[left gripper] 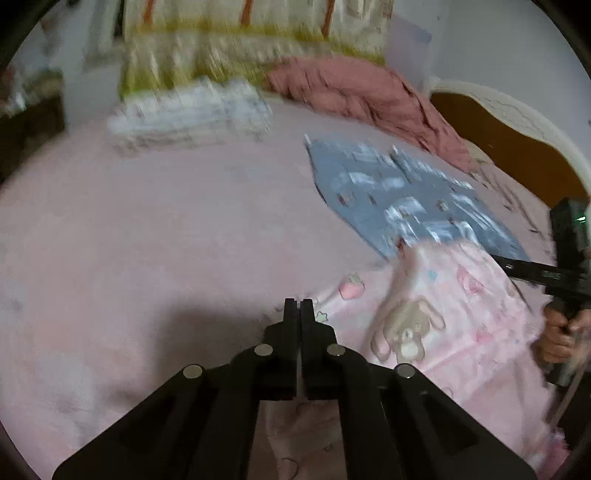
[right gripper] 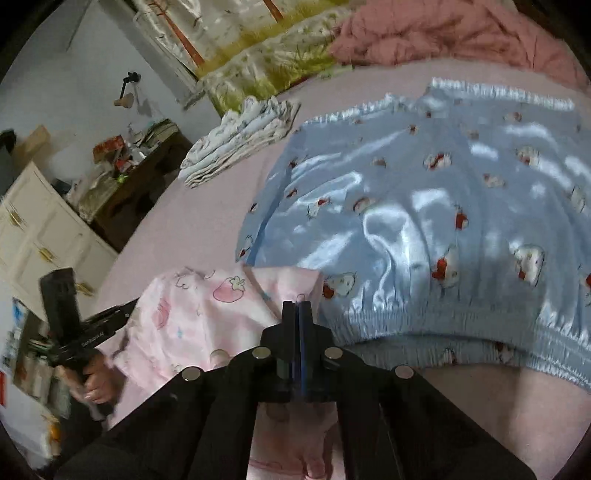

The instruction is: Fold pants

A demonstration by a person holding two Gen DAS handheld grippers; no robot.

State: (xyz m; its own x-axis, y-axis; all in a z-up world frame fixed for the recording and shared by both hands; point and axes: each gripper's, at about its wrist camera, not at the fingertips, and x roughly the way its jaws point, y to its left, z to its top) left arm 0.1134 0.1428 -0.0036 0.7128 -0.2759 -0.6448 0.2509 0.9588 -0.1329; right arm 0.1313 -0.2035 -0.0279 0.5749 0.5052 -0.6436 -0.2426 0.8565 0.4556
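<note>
The left gripper (left gripper: pixel 298 303) has its jaws pressed together, with no gap showing between the fingers; the pink pants (left gripper: pixel 436 317), printed with bears and strawberries, lie under and just beyond the tips and spread away to the right of them, and whether a fold of the cloth is pinched there cannot be told. The right gripper (right gripper: pixel 296 305) likewise has its jaws together, and the pink pants (right gripper: pixel 207 314) sit right at its tips and run off to the left of them and beneath the fingers; a corner of the fabric rises against the tips, but a pinch cannot be confirmed. Ahead and to the right of the right jaws lie blue satin shorts (right gripper: pixel 424 221), flat on the pink bedsheet (right gripper: pixel 207 206), their near edge partly under the pink cloth. Farther beyond the jaws sit a folded white stack (right gripper: pixel 240 140) and a crumpled pink blanket (right gripper: pixel 436 33).
</note>
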